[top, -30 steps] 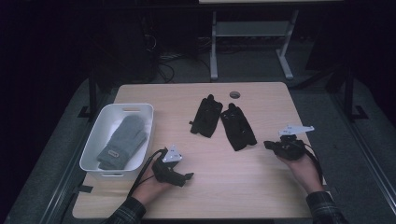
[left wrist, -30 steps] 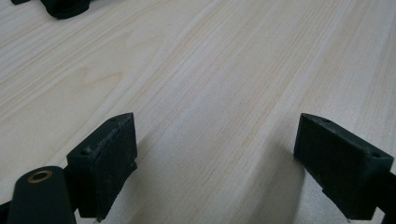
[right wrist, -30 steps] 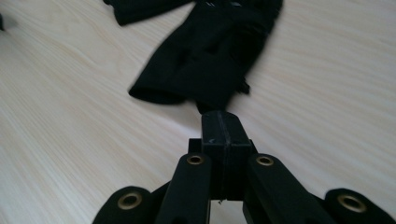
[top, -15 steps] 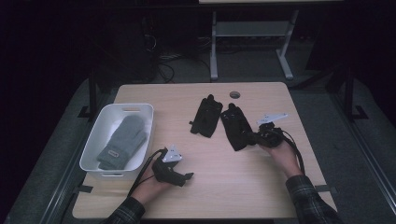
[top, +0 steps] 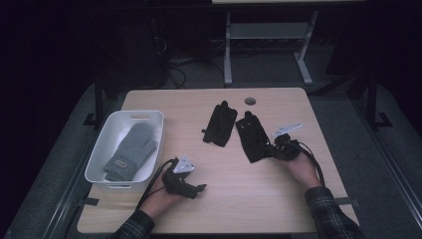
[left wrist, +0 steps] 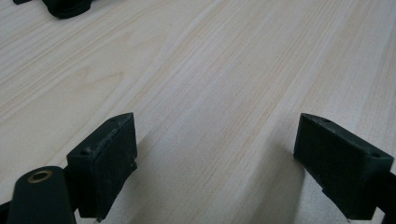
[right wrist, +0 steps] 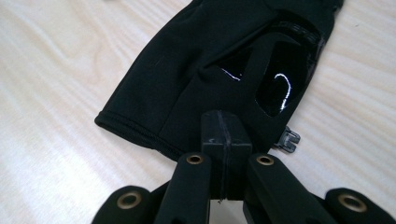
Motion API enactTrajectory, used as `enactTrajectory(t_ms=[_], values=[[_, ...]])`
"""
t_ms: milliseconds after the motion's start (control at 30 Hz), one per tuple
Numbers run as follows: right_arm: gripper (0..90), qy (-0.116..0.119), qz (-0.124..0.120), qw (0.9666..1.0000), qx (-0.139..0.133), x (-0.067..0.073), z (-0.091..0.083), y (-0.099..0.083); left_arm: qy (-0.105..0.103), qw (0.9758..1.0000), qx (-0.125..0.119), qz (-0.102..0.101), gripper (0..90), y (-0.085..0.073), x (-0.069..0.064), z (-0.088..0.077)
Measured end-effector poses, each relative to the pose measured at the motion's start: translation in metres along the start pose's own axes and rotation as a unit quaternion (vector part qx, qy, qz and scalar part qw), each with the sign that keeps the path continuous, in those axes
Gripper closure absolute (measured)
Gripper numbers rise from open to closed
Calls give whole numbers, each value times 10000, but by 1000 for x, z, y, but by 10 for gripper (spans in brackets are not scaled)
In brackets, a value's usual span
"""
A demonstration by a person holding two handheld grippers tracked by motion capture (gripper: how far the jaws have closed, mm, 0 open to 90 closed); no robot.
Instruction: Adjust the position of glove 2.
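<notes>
Right gripper [top: 272,149] has crossed to the black glove [top: 252,135], fingers pressed together at its cuff; left gripper [top: 196,189] rests, fingers spread.

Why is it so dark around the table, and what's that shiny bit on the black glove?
High view: only the table is lit; the room behind is dark. Right gripper view: light glints off a glossy patch on the glove. Left gripper view: the fingers cast soft shadows on the wood.

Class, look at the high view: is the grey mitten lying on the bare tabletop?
No, the grey mitten lies inside the white bin at the table's left side.
</notes>
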State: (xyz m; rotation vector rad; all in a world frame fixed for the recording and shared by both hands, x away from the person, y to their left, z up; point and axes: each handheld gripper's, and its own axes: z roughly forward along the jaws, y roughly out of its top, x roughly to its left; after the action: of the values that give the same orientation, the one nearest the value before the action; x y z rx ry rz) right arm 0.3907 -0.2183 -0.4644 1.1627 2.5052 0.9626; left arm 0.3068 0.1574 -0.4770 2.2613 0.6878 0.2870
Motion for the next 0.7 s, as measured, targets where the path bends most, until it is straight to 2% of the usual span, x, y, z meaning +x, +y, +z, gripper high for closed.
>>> enactTrajectory(t_ms=[267, 433, 700], values=[[894, 165, -110, 9998, 101, 9, -10, -10, 16, 10000, -15, -20, 123, 0, 0, 0], [893, 252, -198, 9992, 235, 20, -16, -15, 15, 10000, -20, -21, 123, 0, 0, 0], [893, 439, -267, 9983, 278, 35, -25, -27, 22, 10000, -15, -26, 123, 0, 0, 0]])
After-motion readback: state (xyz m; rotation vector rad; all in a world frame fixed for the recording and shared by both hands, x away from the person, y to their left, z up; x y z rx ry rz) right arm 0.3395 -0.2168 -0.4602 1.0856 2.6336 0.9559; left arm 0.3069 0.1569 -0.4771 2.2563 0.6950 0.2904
